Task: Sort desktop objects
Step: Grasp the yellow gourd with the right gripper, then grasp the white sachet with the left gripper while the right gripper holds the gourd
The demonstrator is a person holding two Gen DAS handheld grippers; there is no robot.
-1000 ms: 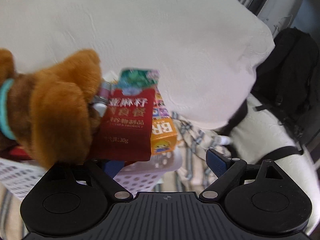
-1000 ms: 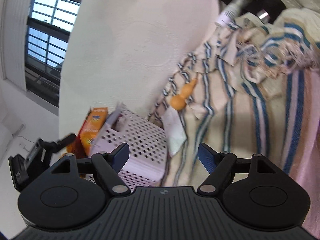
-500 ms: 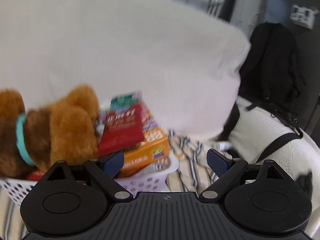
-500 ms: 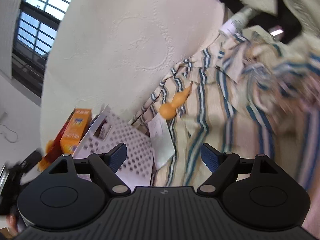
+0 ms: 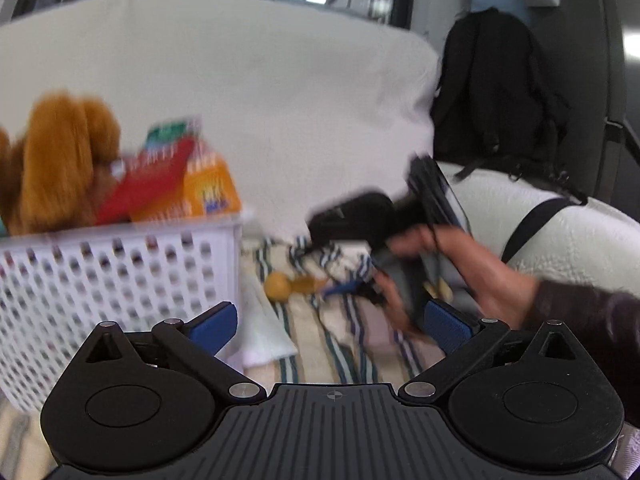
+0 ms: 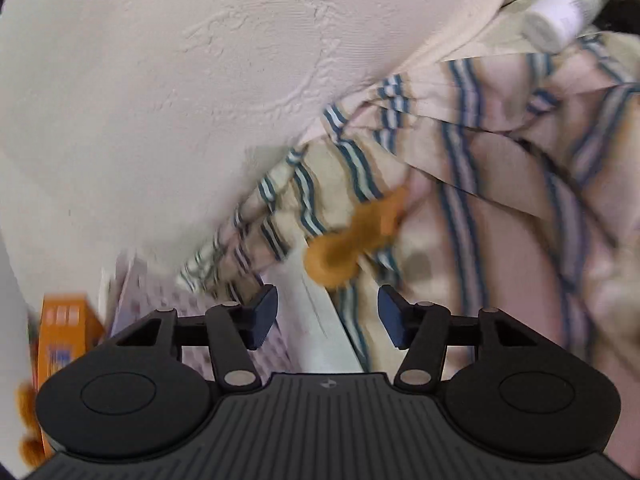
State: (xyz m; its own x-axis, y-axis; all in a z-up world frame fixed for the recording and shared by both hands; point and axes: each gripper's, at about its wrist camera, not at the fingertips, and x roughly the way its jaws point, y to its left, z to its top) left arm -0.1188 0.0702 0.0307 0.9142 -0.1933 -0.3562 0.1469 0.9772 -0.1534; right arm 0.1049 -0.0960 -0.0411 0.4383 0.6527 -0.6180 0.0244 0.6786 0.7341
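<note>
My left gripper (image 5: 326,322) stands spread as wide as it goes, its jaws having just opened further, with nothing between them. Just beside its left finger is the white perforated basket (image 5: 120,276). In the basket sit a brown plush toy (image 5: 60,164), a red snack packet (image 5: 148,180) with a green-topped packet (image 5: 172,130) behind it, and an orange box (image 5: 210,194); motion blur leaves the print on all three unreadable.

On the striped cloth (image 5: 340,352) next to the basket lies a small orange gourd-shaped toy (image 5: 286,286), with a white paper sachet (image 5: 260,336) between it and the basket wall. To the right, my right hand (image 5: 480,272) holds the other gripper, blurred, above the cloth.

My right gripper (image 6: 326,316) has just been closing and is now half open, empty; the gourd toy lies just ahead of its fingertips. A white tube (image 6: 560,12) with a pale label I cannot read lies at the cloth's far edge. A black backpack (image 5: 492,92) leans behind the white cushion (image 5: 240,80).
</note>
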